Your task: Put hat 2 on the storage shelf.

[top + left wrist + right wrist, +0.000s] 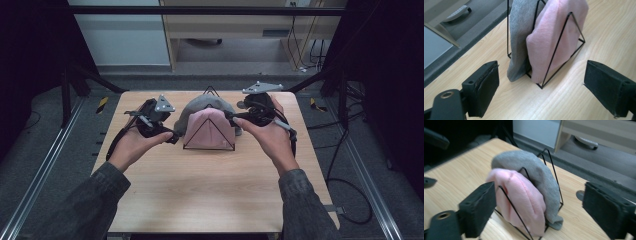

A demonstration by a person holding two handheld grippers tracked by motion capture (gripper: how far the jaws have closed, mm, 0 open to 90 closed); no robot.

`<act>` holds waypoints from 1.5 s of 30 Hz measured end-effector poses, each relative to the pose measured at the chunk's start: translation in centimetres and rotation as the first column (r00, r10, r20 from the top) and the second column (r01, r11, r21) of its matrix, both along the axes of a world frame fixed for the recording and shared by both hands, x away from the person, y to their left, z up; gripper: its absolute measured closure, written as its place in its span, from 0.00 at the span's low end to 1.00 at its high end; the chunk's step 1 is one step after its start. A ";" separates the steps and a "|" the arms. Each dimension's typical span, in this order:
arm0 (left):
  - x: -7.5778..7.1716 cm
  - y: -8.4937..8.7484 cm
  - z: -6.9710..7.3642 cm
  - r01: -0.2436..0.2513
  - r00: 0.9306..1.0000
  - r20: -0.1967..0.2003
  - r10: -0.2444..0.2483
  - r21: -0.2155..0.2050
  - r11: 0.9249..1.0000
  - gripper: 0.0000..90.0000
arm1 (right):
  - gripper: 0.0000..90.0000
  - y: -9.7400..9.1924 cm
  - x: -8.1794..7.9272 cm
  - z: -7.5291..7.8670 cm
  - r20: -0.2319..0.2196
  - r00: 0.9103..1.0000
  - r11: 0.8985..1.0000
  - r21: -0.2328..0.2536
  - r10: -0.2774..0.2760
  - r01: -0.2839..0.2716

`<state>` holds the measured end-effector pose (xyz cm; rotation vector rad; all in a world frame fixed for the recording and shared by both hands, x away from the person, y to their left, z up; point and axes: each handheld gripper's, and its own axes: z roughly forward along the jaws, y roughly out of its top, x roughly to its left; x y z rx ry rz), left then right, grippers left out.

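On the left of the high view, the left claw (pixel 172 136) sits in the person's left hand (pixel 137 145) above the wooden table (pixel 200 190), its tips turned toward the wire rack (pixel 209 145) just beside it to its right. In the left gripper view its two black padded jaws stand wide apart with nothing between them, so this claw is released; the pink cloth (pixel 556 37) and the grey cloth (pixel 520 35) hang ahead of it, between the jaw lines but farther off, not touching the pads. The pink cloth is draped over the nearer triangular wire of the rack, the grey cloth over the wire just behind it, the two touching. Past the rack to the right, the right claw (pixel 231 116) is held in the person's right hand (pixel 267 135), near the upper right edge of the cloths. In the right gripper view its jaws also stand wide and empty, released, with the pink cloth (pixel 521 197) and grey cloth (pixel 534 170) ahead and slightly below, on the rack (pixel 554 177).
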<state>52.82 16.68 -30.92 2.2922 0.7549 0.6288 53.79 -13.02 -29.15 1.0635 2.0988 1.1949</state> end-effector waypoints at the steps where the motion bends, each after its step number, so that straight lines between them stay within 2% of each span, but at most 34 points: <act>1: -0.2 0.0 0.2 0.003 1.000 -0.004 -0.003 0.001 1.000 0.12 | 0.10 -0.1 -0.2 0.2 0.002 1.000 1.000 0.006 0.005 -0.005; 3: -0.5 0.2 0.5 0.006 1.000 0.010 -0.006 0.005 1.000 0.10 | 0.09 -0.4 -0.7 0.6 0.032 0.999 1.000 -0.001 0.020 -0.020; 6: -0.3 0.4 0.4 0.004 1.000 -0.011 -0.005 -0.010 1.000 0.09 | 0.07 -1.0 -1.2 0.9 0.062 0.998 1.000 0.012 0.027 -0.028; 8: -0.3 0.5 0.3 0.002 1.000 -0.008 -0.002 -0.025 1.000 0.09 | 0.07 -1.4 -1.4 1.0 0.073 0.997 1.000 0.011 0.028 -0.029; 14: -1.0 0.6 0.0 0.031 0.999 -0.005 -0.031 -0.035 0.999 0.07 | 0.07 -2.5 -2.2 0.9 0.083 0.996 0.999 0.023 0.022 -0.024; 18: -1.8 0.7 -0.9 0.056 0.998 -0.015 -0.056 -0.008 0.998 0.07 | 0.12 -2.8 -2.8 -0.2 0.076 0.997 0.999 0.000 0.032 -0.032; 22: -2.8 1.2 -2.3 0.060 0.998 -0.019 -0.061 -0.010 0.998 0.07 | 0.15 -2.9 -3.8 -1.6 0.069 0.997 0.999 -0.025 0.041 -0.039; 23: -2.9 1.3 -2.7 0.068 0.997 -0.026 -0.069 -0.009 0.998 0.07 | 0.17 -3.0 -4.0 -2.0 0.072 0.996 0.998 -0.036 0.047 -0.045; 25: -3.1 1.5 -3.5 0.078 0.996 -0.038 -0.078 -0.018 0.997 0.07 | 0.25 -3.1 -4.4 -2.7 0.060 0.996 0.998 -0.026 0.067 -0.065; 28: -3.3 1.9 -4.8 0.069 0.996 -0.048 -0.071 -0.034 0.997 0.07 | 0.25 -3.2 -5.0 -4.1 0.051 0.996 0.997 -0.027 0.078 -0.077; 32: -3.7 2.5 -6.4 0.071 0.996 -0.057 -0.073 -0.030 0.997 0.08 | 0.25 -3.2 -5.6 -6.2 0.038 0.997 0.996 -0.045 0.074 -0.072; 35: -4.0 3.0 -7.5 0.087 0.993 -0.072 -0.089 -0.030 0.996 0.08 | 0.26 -3.5 -5.8 -8.1 -0.008 0.998 0.997 -0.047 0.068 -0.069; 38: -4.1 3.4 -8.6 0.076 0.993 -0.086 -0.079 -0.035 0.996 0.08 | 0.26 -4.1 -5.8 -9.9 -0.043 0.998 0.997 -0.046 0.054 -0.056; 42: -4.2 4.0 -10.0 0.073 0.990 -0.115 -0.076 -0.028 0.997 0.07 | 0.20 -4.7 -5.8 -11.7 -0.104 0.994 0.998 -0.041 0.038 -0.042; 45: -4.2 4.4 -11.3 0.069 0.988 -0.139 -0.071 -0.019 0.997 0.08 | 0.17 -5.1 -5.9 -12.7 -0.126 0.992 0.998 -0.049 0.023 -0.029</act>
